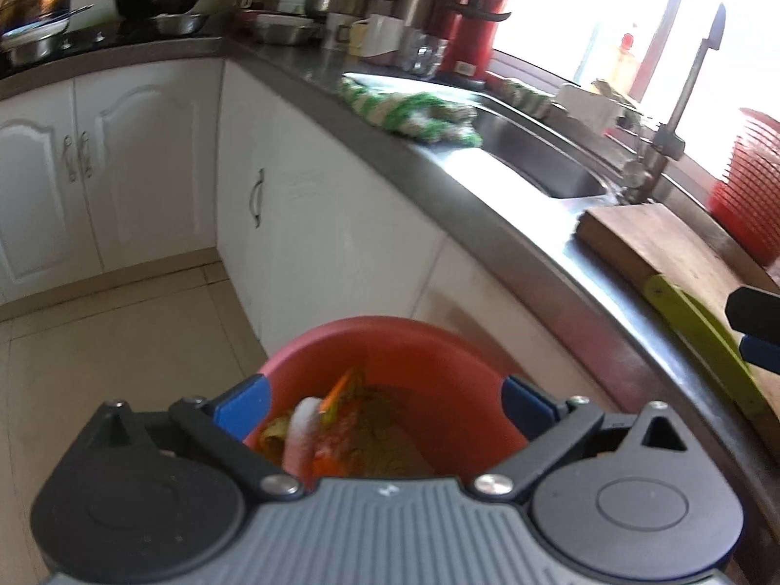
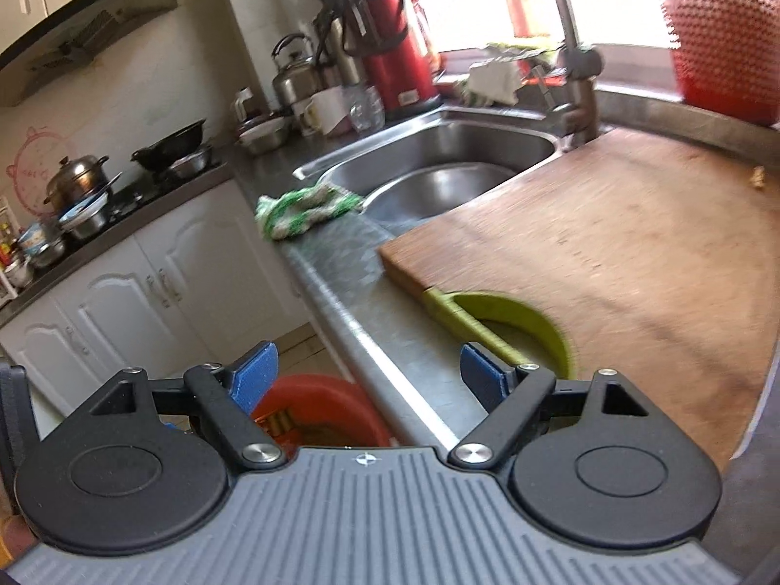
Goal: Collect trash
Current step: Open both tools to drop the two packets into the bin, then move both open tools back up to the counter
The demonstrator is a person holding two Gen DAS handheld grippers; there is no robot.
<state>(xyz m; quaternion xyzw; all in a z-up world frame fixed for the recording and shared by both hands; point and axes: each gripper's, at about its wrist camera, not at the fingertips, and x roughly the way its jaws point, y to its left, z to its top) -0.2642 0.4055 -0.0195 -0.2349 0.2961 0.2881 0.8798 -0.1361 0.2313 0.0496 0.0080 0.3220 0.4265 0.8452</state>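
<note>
- Red round plastic bin (image 1: 395, 365) sits on the floor against the white cabinets, below the counter edge; we see scraps (image 1: 351, 434) already in it: orange, green and white bits, blurred, so we can't tell them apart.
- Left gripper (image 1: 385, 402) hangs over the bin, jaws spread wide, nothing between the blue pads.
- Right gripper (image 2: 370, 370) hangs at the steel counter edge, jaws wide too, holding nothing; the bin shows below it.
- Brown wooden cutting board (image 2: 609, 253) looks mostly clean; one small pale crumb (image 2: 758, 176) lies near its far right edge.
- Lime-green plastic scraper-like tool (image 2: 492, 317) lies at the board's near corner.
- We judge most of the trash is binned; left: the crumb, perhaps the green-and-white cloth (image 2: 302, 212) beside the sink (image 2: 438, 156).
</note>
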